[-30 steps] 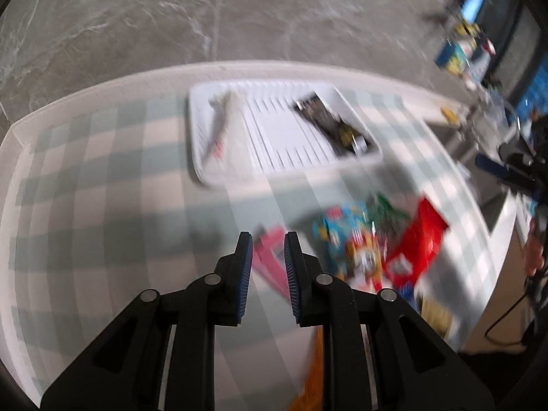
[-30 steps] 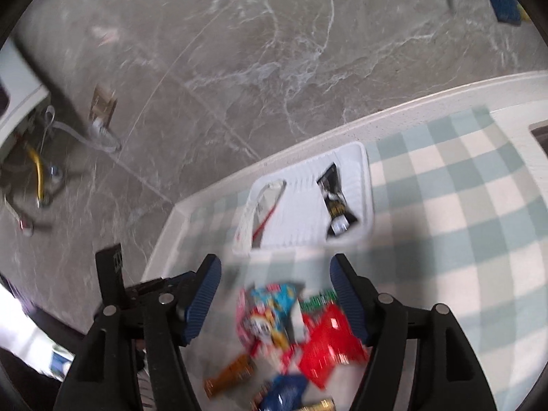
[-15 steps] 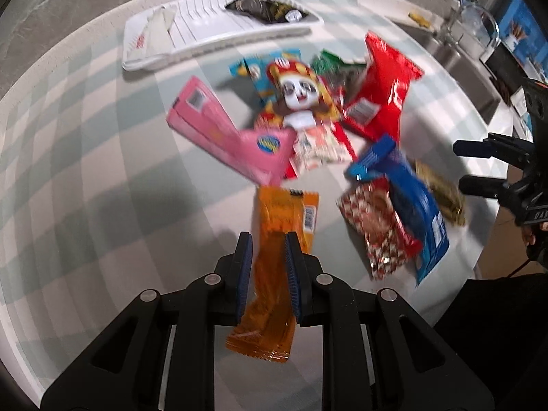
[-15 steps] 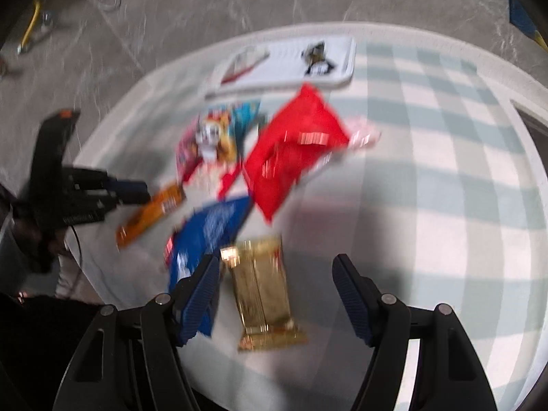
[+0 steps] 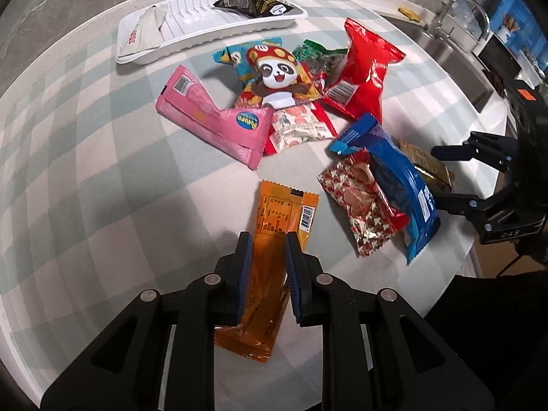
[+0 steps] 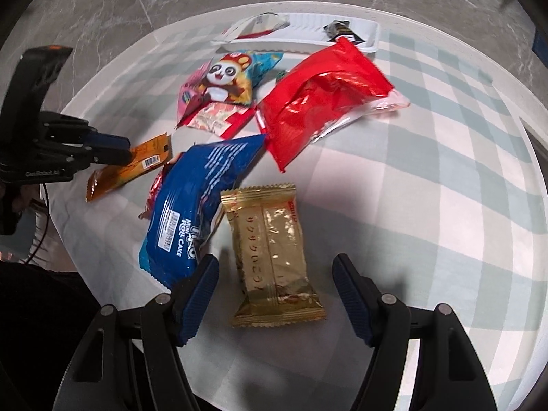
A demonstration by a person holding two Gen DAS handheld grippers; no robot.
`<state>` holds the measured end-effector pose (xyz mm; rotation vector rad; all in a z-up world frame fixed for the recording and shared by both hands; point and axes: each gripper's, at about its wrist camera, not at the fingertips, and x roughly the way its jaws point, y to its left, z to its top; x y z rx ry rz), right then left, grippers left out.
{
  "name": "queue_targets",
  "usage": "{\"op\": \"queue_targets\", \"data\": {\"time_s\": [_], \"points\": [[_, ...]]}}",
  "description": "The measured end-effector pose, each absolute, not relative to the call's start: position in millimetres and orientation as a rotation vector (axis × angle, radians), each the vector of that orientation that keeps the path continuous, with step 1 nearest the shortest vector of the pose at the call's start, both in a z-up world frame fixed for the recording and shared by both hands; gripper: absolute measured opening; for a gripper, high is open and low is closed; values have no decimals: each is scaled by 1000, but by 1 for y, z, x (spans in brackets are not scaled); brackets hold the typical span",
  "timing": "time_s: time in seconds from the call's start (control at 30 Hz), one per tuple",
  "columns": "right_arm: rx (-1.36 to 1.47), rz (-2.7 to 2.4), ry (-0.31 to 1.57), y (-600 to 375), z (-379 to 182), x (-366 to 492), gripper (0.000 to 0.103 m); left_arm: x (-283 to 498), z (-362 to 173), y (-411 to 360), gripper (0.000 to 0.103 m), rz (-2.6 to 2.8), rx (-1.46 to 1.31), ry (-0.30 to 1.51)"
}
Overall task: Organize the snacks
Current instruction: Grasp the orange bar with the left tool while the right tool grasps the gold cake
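Observation:
Several snack packets lie heaped on a checked tablecloth. My left gripper [image 5: 265, 239] hangs over an orange packet [image 5: 274, 212] with its jaws a narrow gap apart, one on each side, not touching it. It also shows in the right wrist view [image 6: 113, 145]. My right gripper [image 6: 275, 267] is wide open around a gold packet [image 6: 270, 250]. A blue roll-cake packet [image 6: 198, 202] lies just left of it. A white tray [image 5: 191, 30] at the far side holds a white packet [image 5: 144, 30] and a black packet [image 5: 253, 3].
A pink packet [image 5: 212, 116], a panda packet [image 5: 274, 72], a red bag [image 5: 366, 72] and a red star-print packet [image 5: 363, 205] lie between tray and grippers. A sink with a tap [image 5: 455, 17] is at the far right. The table edge runs close behind the gold packet.
Both grippers swung from looking at the far tray down toward the near snacks. The left now hangs over the orange packet, the right has closed in around the gold packet.

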<state>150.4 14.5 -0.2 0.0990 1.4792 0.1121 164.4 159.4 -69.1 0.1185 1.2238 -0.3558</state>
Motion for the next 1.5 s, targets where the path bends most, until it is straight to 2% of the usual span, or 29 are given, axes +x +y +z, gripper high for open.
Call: {"op": "queue_targets", "data": {"time_s": [0.4,0.7,0.73,0.83,1.5], "points": [[70,112,1478,22,-3,154,72,154,-61,166,18,-446,89,1207],[68,111,1476,22,-3,153,72,149,-68,153,19,-447,245,1198],[68,112,1476,23,-3,153,72,149,-69,151,25,-452,254,1198],[71,109,1474,22,-2,153,72,148,-76,149,70,-483,253,1224],[42,114,1485,28,-3,154,75,145,-94,142,73,-467,322,1224]]}}
